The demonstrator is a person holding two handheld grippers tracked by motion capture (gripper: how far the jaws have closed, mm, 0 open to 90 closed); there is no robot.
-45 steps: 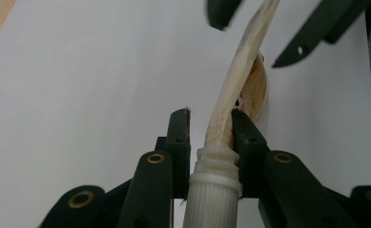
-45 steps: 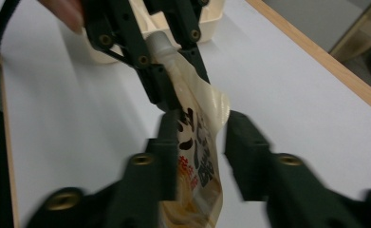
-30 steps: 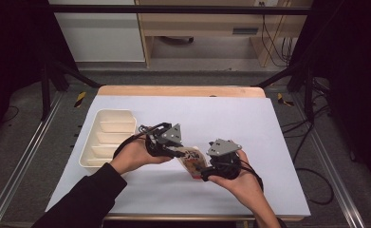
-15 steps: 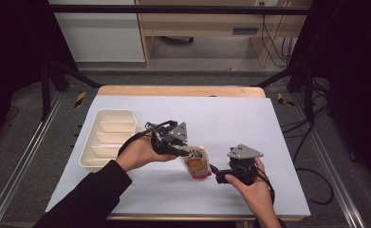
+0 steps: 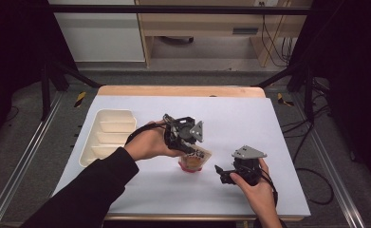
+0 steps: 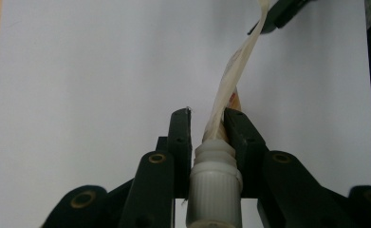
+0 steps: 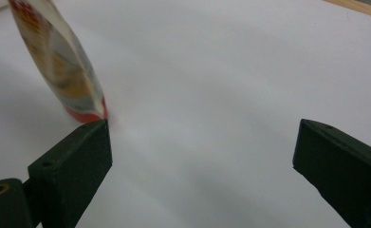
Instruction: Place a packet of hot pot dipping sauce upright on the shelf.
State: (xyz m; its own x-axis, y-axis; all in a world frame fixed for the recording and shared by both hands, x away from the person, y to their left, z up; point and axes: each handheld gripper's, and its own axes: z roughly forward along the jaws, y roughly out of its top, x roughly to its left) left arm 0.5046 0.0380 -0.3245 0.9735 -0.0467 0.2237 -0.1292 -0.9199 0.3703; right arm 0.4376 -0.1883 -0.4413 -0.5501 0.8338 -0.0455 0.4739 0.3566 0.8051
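A table (image 5: 268, 123) with a white top is carrying everything here, a strip of pale wood showing along its far edge. A cream tray (image 5: 108, 137) with several compartments is lying flat on the left part of the surface (its long side running away from the person), sitting near the left edge and well apart from the wooden strip.

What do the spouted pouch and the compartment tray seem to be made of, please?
Pouch: likely flexible plastic film, printed and glossy, since it bends thin as a sheet; its ribbed white spout looks like rigid plastic. Tray: probably moulded plastic, cream and matte, with smooth rounded dividers.
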